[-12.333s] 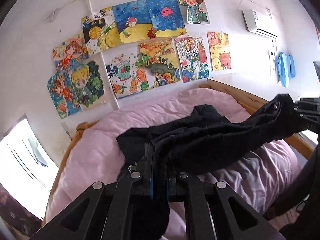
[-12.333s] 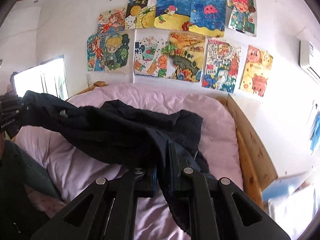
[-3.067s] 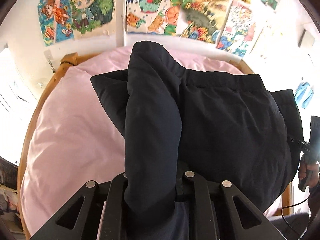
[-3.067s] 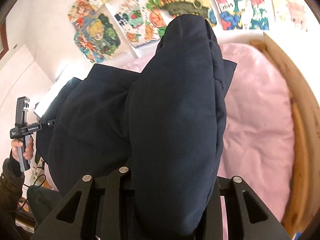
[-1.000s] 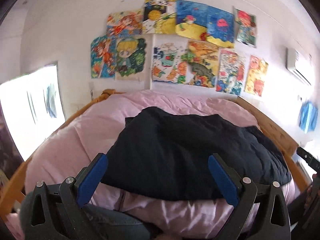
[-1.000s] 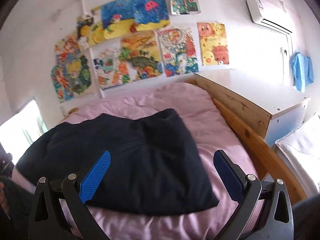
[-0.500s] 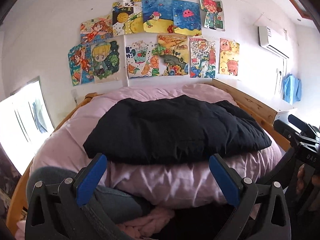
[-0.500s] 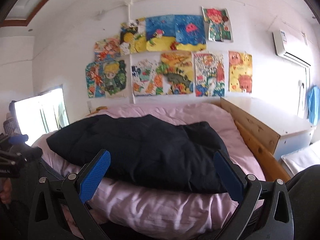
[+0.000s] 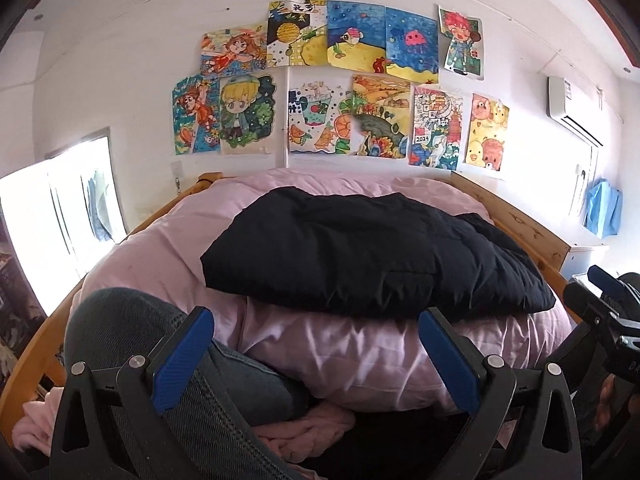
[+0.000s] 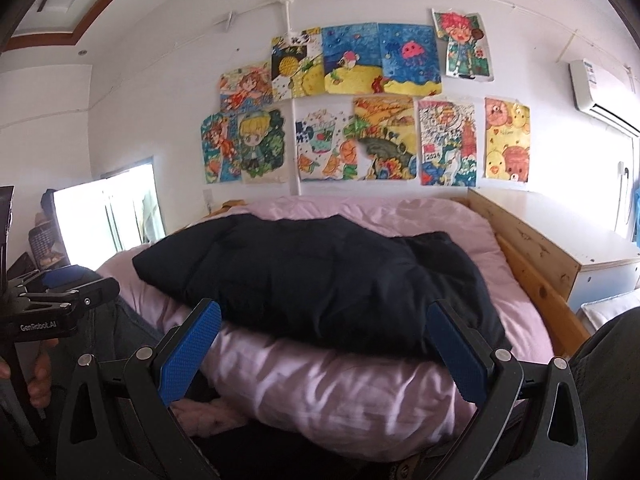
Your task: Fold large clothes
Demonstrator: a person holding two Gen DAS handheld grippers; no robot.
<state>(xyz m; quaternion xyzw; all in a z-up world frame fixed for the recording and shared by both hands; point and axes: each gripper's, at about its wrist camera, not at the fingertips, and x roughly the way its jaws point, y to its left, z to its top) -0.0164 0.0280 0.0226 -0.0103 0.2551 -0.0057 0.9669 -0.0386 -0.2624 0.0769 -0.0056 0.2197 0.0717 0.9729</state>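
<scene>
A dark navy garment [image 9: 372,256] lies folded flat on the pink duvet [image 9: 360,364] of a bed; it also shows in the right wrist view [image 10: 320,280]. My left gripper [image 9: 316,360] is open and empty, held back from the bed's near edge, below the garment. My right gripper [image 10: 320,348] is open and empty too, also short of the garment. Each gripper shows at the edge of the other's view: the right one [image 9: 600,308] and the left one [image 10: 60,292].
The bed has a wooden frame [image 9: 524,228] and stands against a wall of children's drawings [image 9: 340,80]. A white-topped wooden cabinet [image 10: 560,236] is at the right. A bright window [image 9: 52,220] is at the left. My knee in jeans [image 9: 132,336] is in front.
Both grippers let go of the garment, opened and drew back from the bed. In the last half second both views have barely shifted.
</scene>
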